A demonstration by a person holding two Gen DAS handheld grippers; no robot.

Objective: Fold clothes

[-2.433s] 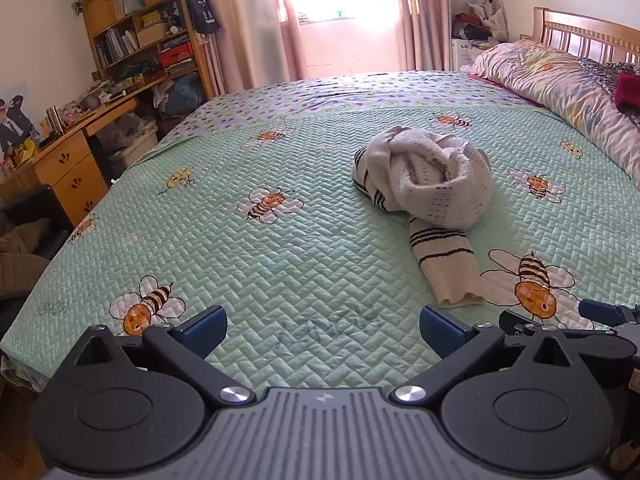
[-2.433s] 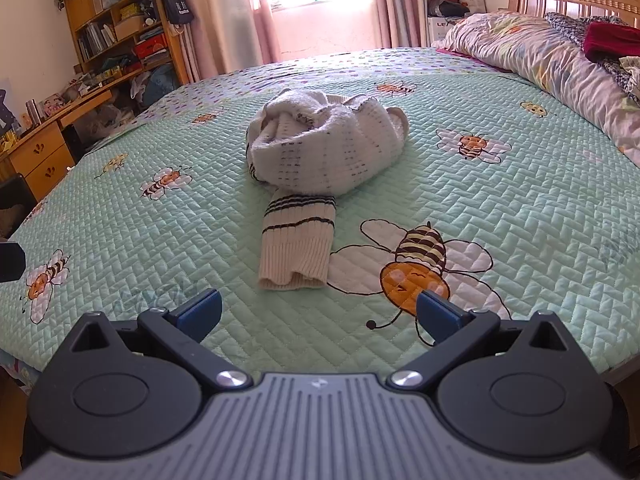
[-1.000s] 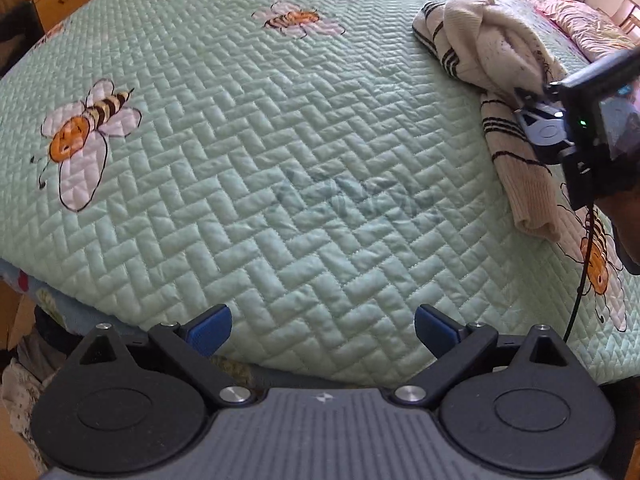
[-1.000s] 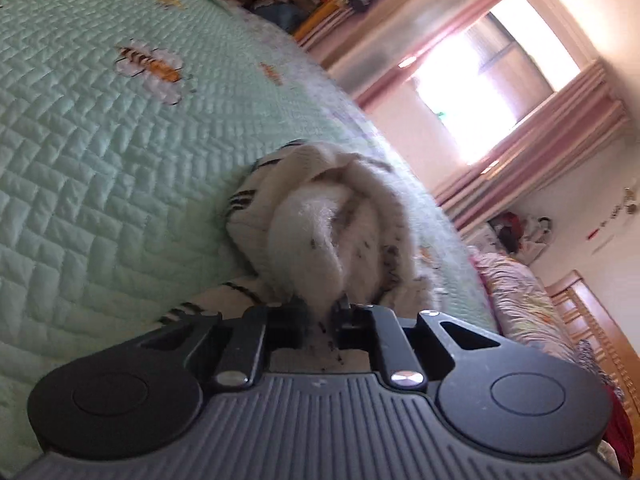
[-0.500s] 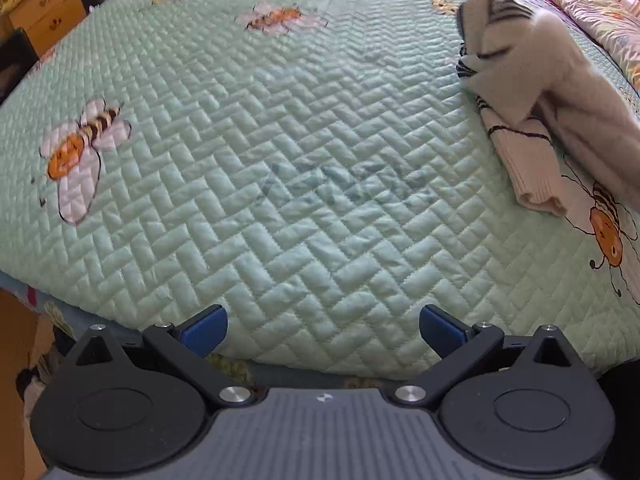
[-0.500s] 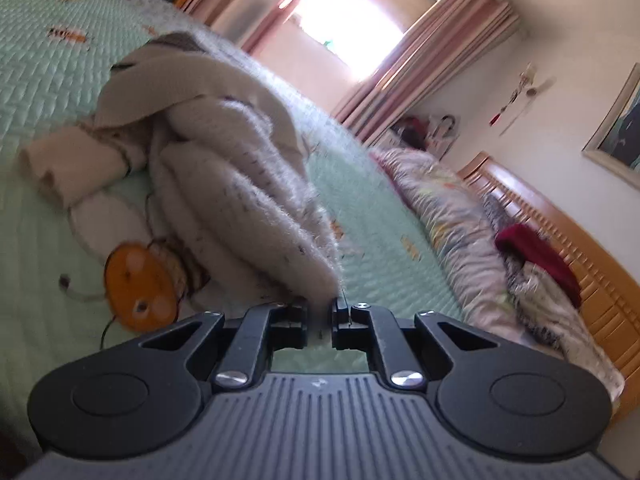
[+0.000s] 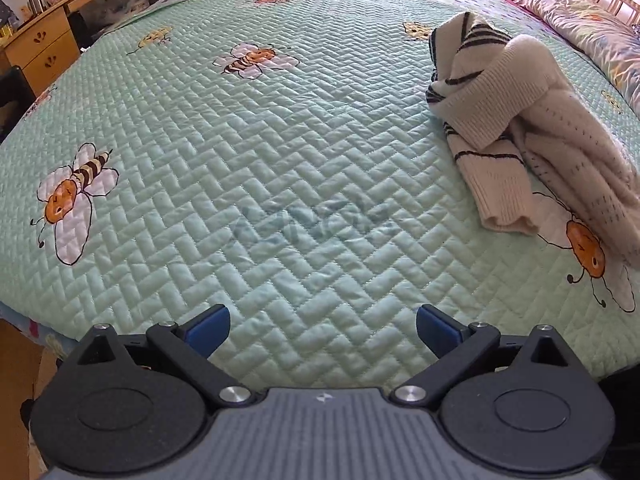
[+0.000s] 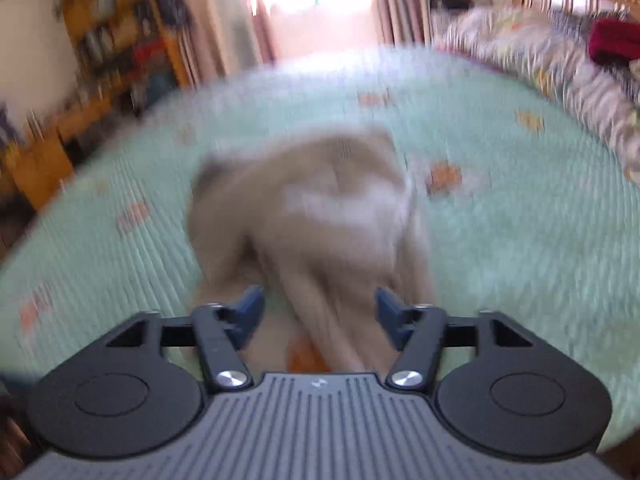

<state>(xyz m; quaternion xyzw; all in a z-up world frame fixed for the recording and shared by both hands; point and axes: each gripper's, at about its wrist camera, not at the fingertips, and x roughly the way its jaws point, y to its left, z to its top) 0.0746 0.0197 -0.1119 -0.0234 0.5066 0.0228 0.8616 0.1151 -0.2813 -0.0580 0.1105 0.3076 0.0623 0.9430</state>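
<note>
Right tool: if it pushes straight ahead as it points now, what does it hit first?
Most likely the cream sweater, bunched on the green bee quilt directly ahead of the open right tool. The view is motion-blurred, so depth is uncertain.

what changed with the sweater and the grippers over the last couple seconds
The right gripper clamped the bunched cream striped sweater, dragged it toward the near edge of the bed, and has now let go; its jaws stand open. The sweater lies stretched out instead of balled. The left gripper stayed open and empty over the bee quilt.
</note>
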